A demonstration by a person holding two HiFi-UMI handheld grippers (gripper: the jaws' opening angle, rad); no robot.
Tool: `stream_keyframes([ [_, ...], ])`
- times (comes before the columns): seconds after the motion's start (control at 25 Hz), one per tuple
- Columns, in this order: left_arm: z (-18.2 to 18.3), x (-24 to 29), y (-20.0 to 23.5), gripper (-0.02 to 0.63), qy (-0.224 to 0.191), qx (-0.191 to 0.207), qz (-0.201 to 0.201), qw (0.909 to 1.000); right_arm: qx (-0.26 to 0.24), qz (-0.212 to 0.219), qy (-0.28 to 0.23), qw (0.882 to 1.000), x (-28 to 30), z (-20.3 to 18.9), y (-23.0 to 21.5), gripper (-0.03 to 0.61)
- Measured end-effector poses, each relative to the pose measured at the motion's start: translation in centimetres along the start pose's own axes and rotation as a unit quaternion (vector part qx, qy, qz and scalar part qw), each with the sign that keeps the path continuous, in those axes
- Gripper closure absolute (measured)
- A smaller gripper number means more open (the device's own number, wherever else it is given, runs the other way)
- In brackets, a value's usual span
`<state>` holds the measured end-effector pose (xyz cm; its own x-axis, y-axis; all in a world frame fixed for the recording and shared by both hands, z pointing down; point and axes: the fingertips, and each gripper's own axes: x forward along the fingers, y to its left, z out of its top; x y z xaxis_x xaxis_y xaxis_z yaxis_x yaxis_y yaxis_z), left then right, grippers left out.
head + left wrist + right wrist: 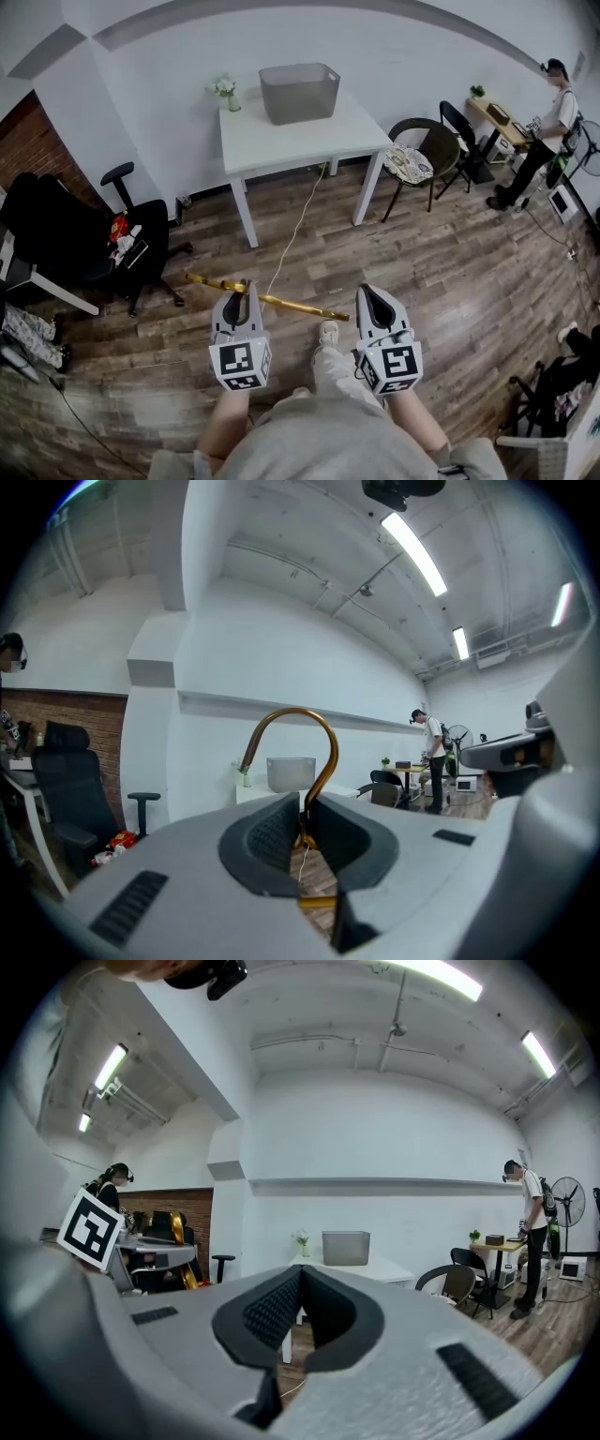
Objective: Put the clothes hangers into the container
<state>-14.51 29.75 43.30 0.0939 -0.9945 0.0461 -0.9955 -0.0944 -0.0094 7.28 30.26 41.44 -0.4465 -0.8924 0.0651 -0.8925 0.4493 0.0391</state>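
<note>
A gold clothes hanger (281, 303) is held level above the wooden floor, its bar running left to right in front of me. My left gripper (249, 291) is shut on it near the neck. In the left gripper view the gold hook (314, 726) curves up from between the closed pads of my left gripper (302, 808). My right gripper (368, 295) hangs just right of the hanger's end, shut and empty; its pads meet in the right gripper view (300, 1279). The grey container (299, 92) stands on a white table (281, 141) well ahead, also seen as the container (346, 1247).
A black office chair (84, 239) with clutter stands at the left. A dark round chair (422, 155) sits right of the table. A white cable (292, 234) runs across the floor from under the table. A person (548, 122) works at a desk far right. A small plant (226, 91) is on the table.
</note>
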Motion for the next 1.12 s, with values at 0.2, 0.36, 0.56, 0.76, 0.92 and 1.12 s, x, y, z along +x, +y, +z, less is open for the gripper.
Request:
stream_keyframes([
  [0.2,-0.2,2.4,0.2,0.584,-0.001,-0.001,0.011,0.9999,-0.007,0.017,0.004,1.000,3.1,-0.3,-1.1,0.577],
  [0.36,0.0,5.1,0.7,0.584,0.000,0.002,0.012,0.9999,-0.008,0.024,-0.004,1.000,6.8,0.4,-2.3,0.577],
  [0.56,0.0,9.6,1.1,0.584,0.002,0.004,0.020,0.9998,-0.010,0.032,0.000,0.999,11.8,0.4,-4.3,0.577],
  [0.76,0.3,14.6,1.1,0.584,0.006,0.002,0.025,0.9997,-0.009,0.045,0.002,0.999,16.2,1.1,-6.9,0.577],
  [0.92,0.8,18.3,0.6,0.584,0.006,0.002,0.030,0.9995,-0.008,0.060,-0.001,0.998,19.4,1.8,-9.3,0.577],
  [1.12,1.3,22.4,0.6,0.584,0.005,0.001,0.042,0.9991,-0.008,0.071,-0.001,0.997,23.1,2.1,-11.7,0.577],
])
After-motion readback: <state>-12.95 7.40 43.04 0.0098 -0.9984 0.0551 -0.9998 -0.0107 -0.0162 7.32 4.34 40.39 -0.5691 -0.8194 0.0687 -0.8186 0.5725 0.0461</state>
